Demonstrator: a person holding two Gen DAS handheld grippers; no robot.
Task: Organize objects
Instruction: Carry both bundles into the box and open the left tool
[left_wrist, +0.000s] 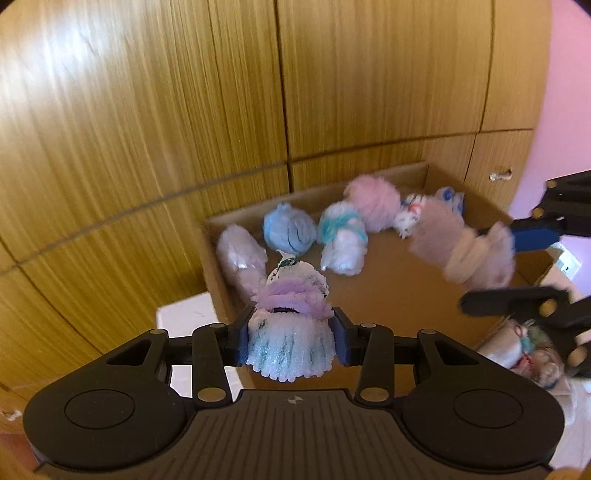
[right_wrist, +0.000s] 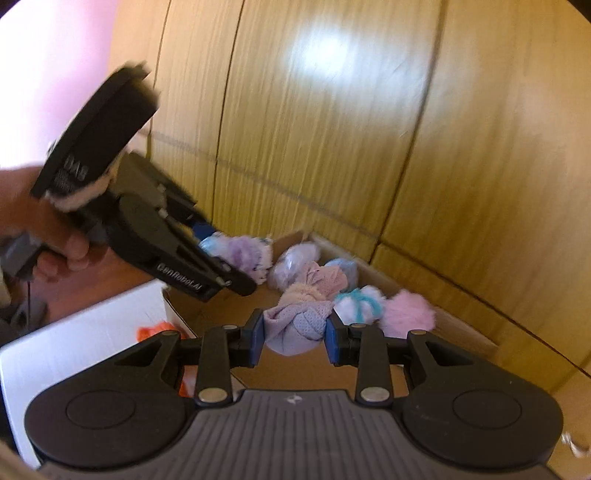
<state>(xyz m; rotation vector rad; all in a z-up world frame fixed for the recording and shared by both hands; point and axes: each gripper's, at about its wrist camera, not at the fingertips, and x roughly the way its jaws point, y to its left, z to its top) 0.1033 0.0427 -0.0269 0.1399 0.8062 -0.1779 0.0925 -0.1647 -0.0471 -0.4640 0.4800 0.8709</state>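
Observation:
My left gripper (left_wrist: 291, 334) is shut on a white, purple and green fuzzy sock bundle (left_wrist: 291, 325), held over the near left edge of a cardboard box (left_wrist: 388, 291). My right gripper (right_wrist: 294, 334) is shut on a lilac and cream knotted sock bundle (right_wrist: 295, 321), held above the same box (right_wrist: 295, 365). That bundle shows in the left wrist view (left_wrist: 461, 247) at the right. The left gripper (right_wrist: 236, 258) with its bundle (right_wrist: 243, 254) shows at the left of the right wrist view. Several rolled sock bundles lie in the box: lilac (left_wrist: 242, 258), blue (left_wrist: 290, 229), white and teal (left_wrist: 343, 240), pink (left_wrist: 373, 205).
Wooden cupboard doors (left_wrist: 184, 110) stand behind the box. A white box (right_wrist: 85, 339) with something orange (right_wrist: 155, 330) in it sits to the left of the cardboard box. More loose socks (left_wrist: 524, 350) lie at the right. A pink wall (left_wrist: 565, 92) is at the far right.

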